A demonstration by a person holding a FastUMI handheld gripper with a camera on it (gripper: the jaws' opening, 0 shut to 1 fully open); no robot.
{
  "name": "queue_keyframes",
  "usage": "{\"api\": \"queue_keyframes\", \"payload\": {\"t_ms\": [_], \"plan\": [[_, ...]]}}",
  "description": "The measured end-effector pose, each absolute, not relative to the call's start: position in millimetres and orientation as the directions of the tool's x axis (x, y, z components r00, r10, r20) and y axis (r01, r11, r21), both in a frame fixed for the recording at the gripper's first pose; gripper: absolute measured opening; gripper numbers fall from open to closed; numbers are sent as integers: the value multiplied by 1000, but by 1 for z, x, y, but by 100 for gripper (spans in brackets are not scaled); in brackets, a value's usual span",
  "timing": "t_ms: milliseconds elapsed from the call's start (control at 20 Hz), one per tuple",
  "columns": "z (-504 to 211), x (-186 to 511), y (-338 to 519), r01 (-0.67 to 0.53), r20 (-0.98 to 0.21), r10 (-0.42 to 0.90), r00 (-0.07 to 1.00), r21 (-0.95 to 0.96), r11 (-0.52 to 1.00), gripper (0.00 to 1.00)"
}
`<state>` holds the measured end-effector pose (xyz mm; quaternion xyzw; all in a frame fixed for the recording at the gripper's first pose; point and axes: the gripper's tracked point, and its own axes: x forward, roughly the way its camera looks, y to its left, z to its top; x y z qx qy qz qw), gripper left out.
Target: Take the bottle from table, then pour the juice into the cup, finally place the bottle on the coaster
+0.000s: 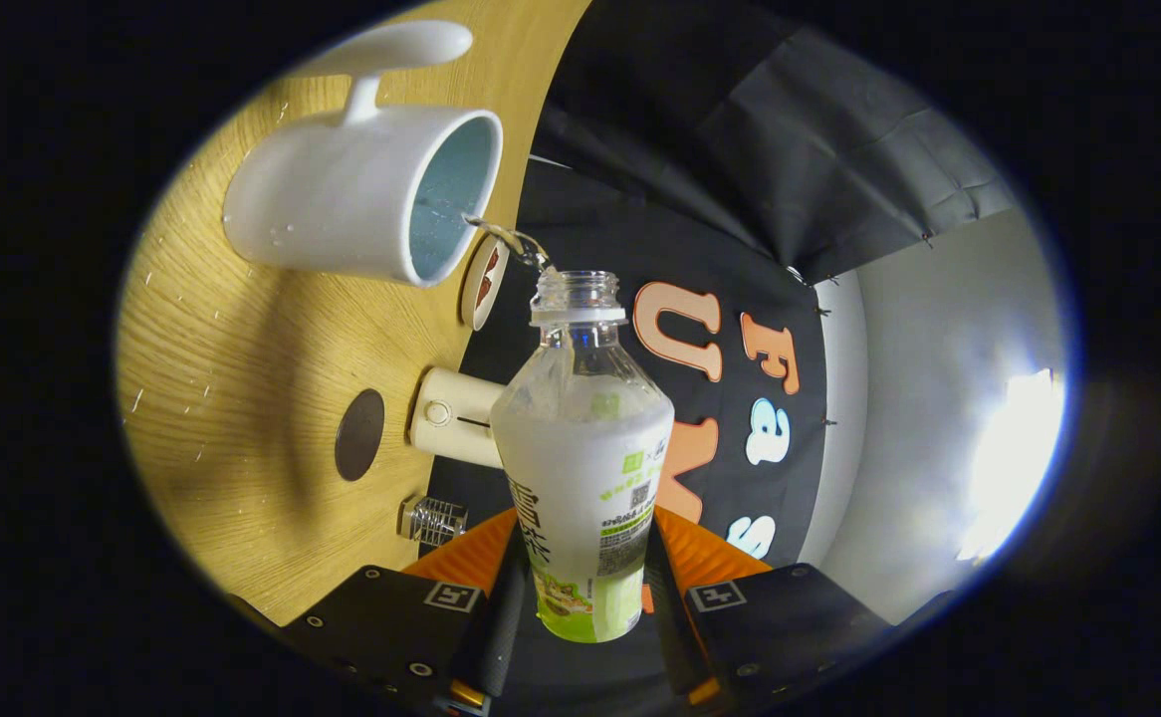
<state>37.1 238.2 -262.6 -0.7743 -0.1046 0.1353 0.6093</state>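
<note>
The hand-held gripper (pixel 580 588) has its two black fingers (pixel 503 607) closed on the lower body of the bottle (pixel 585 468), one on each side, pressing on its label. The bottle is clear plastic with a ribbed screw neck, uncapped, wrapped in a white and green label; its upper part looks frosted and a pale liquid shows inside. It is tipped toward the cup (pixel 366 194), and a thin clear stream (pixel 506 239) runs from the bottle mouth to the cup's rim. The cup is a white glazed mug with a pale blue inside and a curved handle, droplets on its outer wall; how much liquid it holds cannot be told. It stands on the worktop (pixel 242 378), a light wood-grain surface speckled with small drops. A dark round coaster (pixel 359 434) lies flat on the worktop, well apart from the cup, with bare wood around it. Near the worktop edge stand a cream cylinder (pixel 456 416), a small ribbed metal object (pixel 433 520) and a round white-rimmed item (pixel 484 282) just beyond the cup
</note>
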Motion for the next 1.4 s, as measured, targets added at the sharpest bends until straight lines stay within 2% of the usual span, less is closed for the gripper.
{"api": "queue_keyframes", "payload": {"t_ms": [1400], "plan": [[-253,42,247,81,-92,411,907,-919,-385,61]]}}
